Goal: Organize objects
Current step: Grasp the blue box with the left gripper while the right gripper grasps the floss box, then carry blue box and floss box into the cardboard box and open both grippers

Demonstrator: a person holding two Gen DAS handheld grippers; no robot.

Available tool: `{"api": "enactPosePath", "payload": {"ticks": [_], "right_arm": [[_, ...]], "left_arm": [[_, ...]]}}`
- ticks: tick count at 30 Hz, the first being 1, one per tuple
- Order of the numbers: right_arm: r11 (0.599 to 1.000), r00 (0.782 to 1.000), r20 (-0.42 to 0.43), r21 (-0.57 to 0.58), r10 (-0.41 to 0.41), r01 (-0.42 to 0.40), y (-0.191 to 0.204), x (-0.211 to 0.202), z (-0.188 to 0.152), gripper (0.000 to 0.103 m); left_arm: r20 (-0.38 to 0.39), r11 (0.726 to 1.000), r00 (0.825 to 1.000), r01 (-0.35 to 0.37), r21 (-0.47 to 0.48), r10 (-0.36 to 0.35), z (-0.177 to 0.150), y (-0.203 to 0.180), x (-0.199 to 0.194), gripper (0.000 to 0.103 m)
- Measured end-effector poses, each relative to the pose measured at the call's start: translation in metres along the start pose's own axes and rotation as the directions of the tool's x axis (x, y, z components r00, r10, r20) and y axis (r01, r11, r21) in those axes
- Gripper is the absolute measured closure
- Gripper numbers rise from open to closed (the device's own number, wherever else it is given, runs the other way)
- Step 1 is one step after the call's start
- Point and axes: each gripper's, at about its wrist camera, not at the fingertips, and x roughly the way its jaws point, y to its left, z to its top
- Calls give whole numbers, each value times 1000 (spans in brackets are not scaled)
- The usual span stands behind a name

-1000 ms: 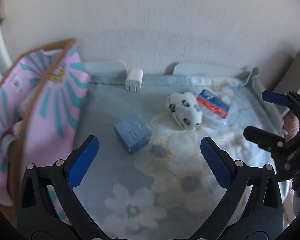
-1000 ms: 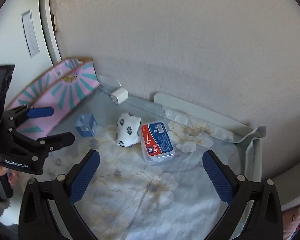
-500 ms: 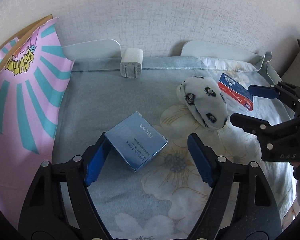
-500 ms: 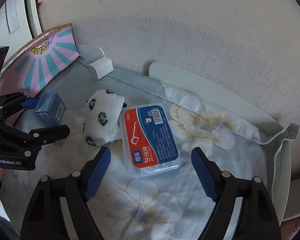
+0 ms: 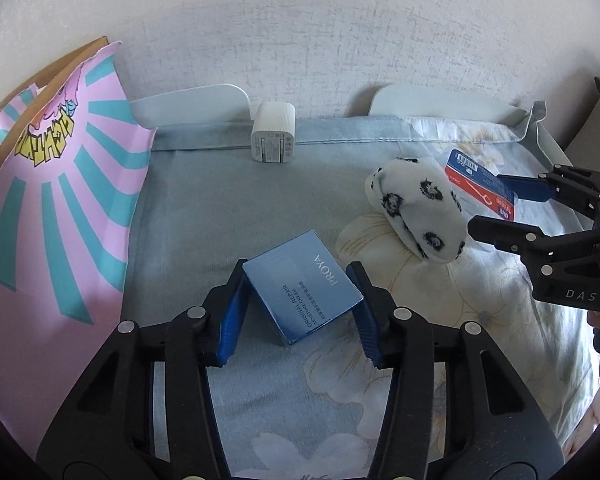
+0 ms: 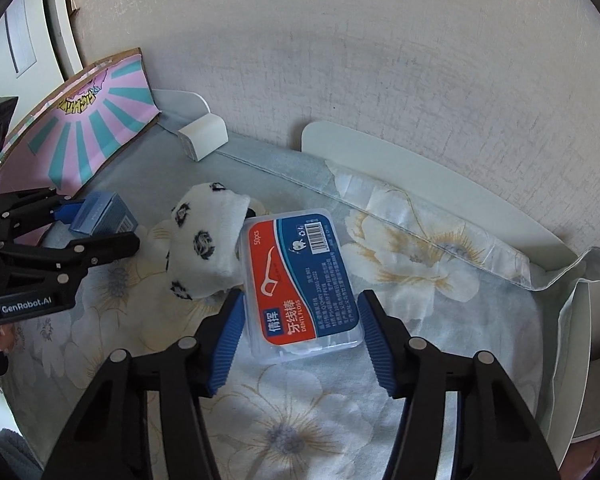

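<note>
A small blue PROYA box (image 5: 302, 286) lies on the floral cloth (image 5: 260, 400). My left gripper (image 5: 298, 312) is shut on the box, its blue pads against both sides; it also shows in the right wrist view (image 6: 96, 224) with the box (image 6: 100, 214). A clear dental floss case (image 6: 300, 280) with a red and blue label lies flat. My right gripper (image 6: 302, 338) is shut on the case, pads at its two long sides. A white spotted sock (image 5: 416, 216) lies between the two items, touching the case (image 5: 480, 184).
A white charger plug (image 5: 272, 138) stands at the back against the wall. A pink and teal striped bag (image 5: 52, 200) stands at the left. White tray rims (image 6: 420, 176) border the cloth at the back and right.
Both grippers moved forward and closed: the left one onto the blue box, the right one onto the floss case. Both items stay on the cloth.
</note>
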Motion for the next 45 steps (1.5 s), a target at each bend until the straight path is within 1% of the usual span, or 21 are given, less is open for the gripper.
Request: {"api": "enactPosePath", "payload": {"ticks": [7, 11, 13, 15, 16, 19, 22, 26, 29, 33, 39, 45], "right_arm": [[999, 1000, 25, 35, -13, 12, -11, -15, -2, 50], [999, 1000, 28, 49, -11, 9, -16, -26, 1, 50], [998, 999, 36, 59, -4, 2, -18, -39, 3, 50], [998, 999, 46, 60, -1, -2, -19, -49, 6, 50], [998, 999, 52, 57, -1, -2, -16, -48, 13, 50], [998, 997, 75, 55, 2, -7, -14, -67, 21, 50], [999, 995, 97, 47, 9, -14, -11, -93, 28, 50], [999, 993, 120, 21, 21, -24, -6, -129, 42, 50], [999, 990, 138, 1, 43, -43, 0, -157, 55, 50], [997, 985, 158, -35, 68, -63, 14, -176, 73, 50], [995, 976, 197, -68, 91, -79, 49, -190, 104, 50], [984, 965, 218, -135, 143, -116, 93, -186, 141, 50]], "left_arm": [[3, 1000, 1000, 23, -7, -23, 5, -3, -6, 59], [12, 1000, 1000, 27, -1, -27, 12, -10, -20, 59], [15, 1000, 1000, 26, -1, -26, 16, -14, -28, 59], [26, 1000, 999, 29, -6, -29, 20, -18, -41, 59], [32, 1000, 999, 30, -8, -30, 22, -20, -47, 59], [52, 999, 998, 31, -11, -31, 28, -24, -70, 59], [75, 1000, 997, 26, -11, -25, 35, -28, -98, 59], [107, 999, 994, 16, -34, -12, 45, -28, -136, 59], [130, 998, 991, 12, -58, -4, 49, -22, -163, 59], [146, 998, 989, -7, -64, 17, 47, -10, -188, 59], [176, 996, 983, -27, -84, 41, 43, 24, -222, 59], [192, 987, 975, -80, -141, 107, 38, 74, -249, 59]]}}
